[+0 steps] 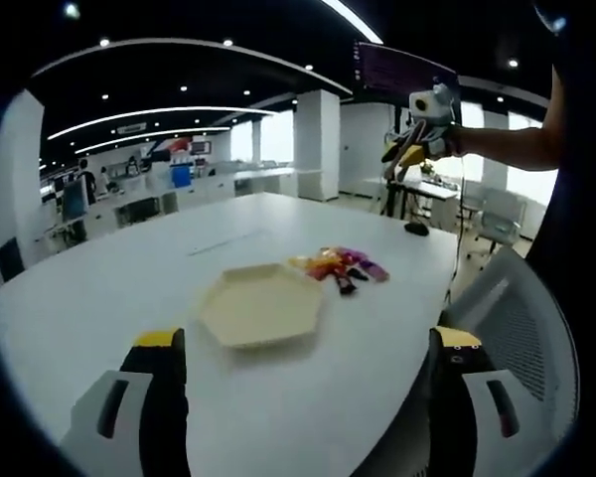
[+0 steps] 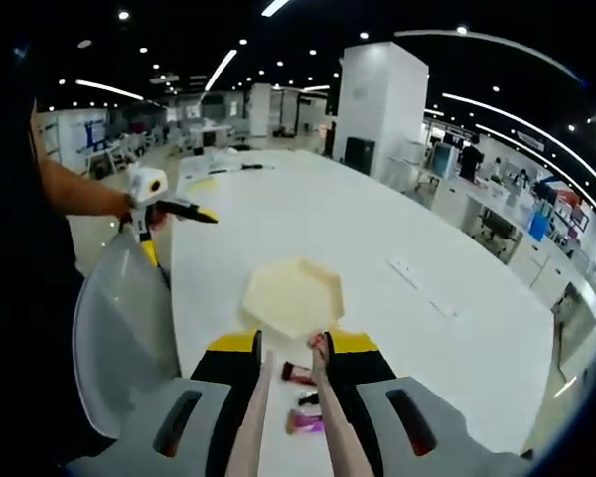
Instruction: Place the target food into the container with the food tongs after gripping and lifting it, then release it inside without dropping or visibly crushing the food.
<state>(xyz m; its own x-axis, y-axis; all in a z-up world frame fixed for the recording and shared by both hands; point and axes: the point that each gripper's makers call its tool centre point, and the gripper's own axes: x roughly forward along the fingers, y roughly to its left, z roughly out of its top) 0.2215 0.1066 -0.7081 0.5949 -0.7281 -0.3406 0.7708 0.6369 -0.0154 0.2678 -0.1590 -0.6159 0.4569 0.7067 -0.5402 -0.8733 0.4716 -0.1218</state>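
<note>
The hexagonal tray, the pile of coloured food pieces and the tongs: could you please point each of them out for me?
Hexagonal tray [image 1: 260,306]: left gripper view, on its bare inner floor.
Coloured food pieces [image 1: 340,265]: left gripper view, middle of the pile beside the tray.
Tongs [image 2: 331,417]: right gripper view, on one tong arm between the right gripper's jaws.

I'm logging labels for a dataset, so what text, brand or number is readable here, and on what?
None is readable.
Wall signs in the left gripper view: too small and blurred.
Wrappers beside the hexagonal tray: print blurred.
Flat strip on the table: no legible marking.
</note>
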